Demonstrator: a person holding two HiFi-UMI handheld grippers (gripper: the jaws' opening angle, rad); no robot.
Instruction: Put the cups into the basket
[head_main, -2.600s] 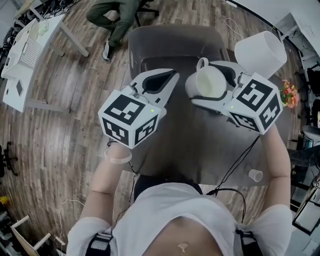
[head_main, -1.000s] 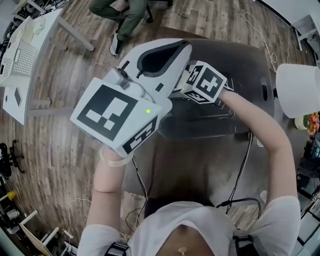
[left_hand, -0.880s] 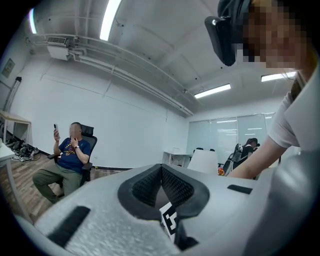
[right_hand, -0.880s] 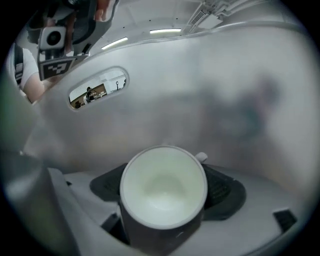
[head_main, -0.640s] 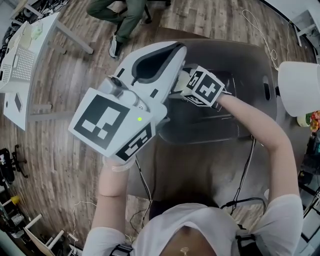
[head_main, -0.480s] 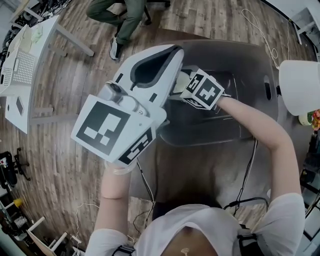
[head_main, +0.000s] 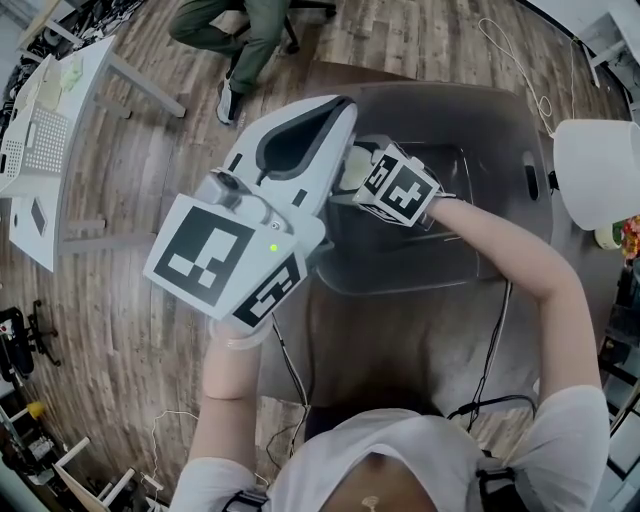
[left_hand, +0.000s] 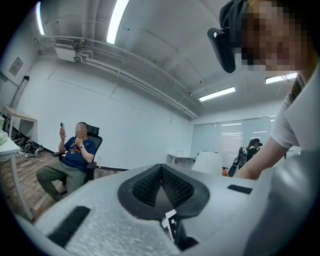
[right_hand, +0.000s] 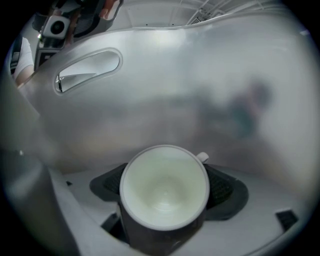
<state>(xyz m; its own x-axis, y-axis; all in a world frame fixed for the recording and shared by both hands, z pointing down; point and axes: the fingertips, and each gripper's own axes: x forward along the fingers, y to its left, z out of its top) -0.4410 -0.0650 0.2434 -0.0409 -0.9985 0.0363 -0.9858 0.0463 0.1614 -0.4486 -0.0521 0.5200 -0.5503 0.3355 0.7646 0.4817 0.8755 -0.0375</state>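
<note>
A translucent grey basket stands on the dark table. My right gripper reaches down inside it, shut on a cup with a white inside. In the right gripper view the cup sits mouth-up between the dark pads, close to the basket wall and its handle slot. My left gripper is raised close to the head camera, over the basket's left edge. In the left gripper view its jaws are shut with nothing between them, aimed across the room.
A white lamp shade stands right of the basket. A black cable runs over the table's near side. A seated person is beyond the table on the wooden floor, with a white desk at far left.
My right gripper carried the cup from above the table down into the basket and has since shifted slightly left. The left gripper rose close to the camera and stayed shut.
</note>
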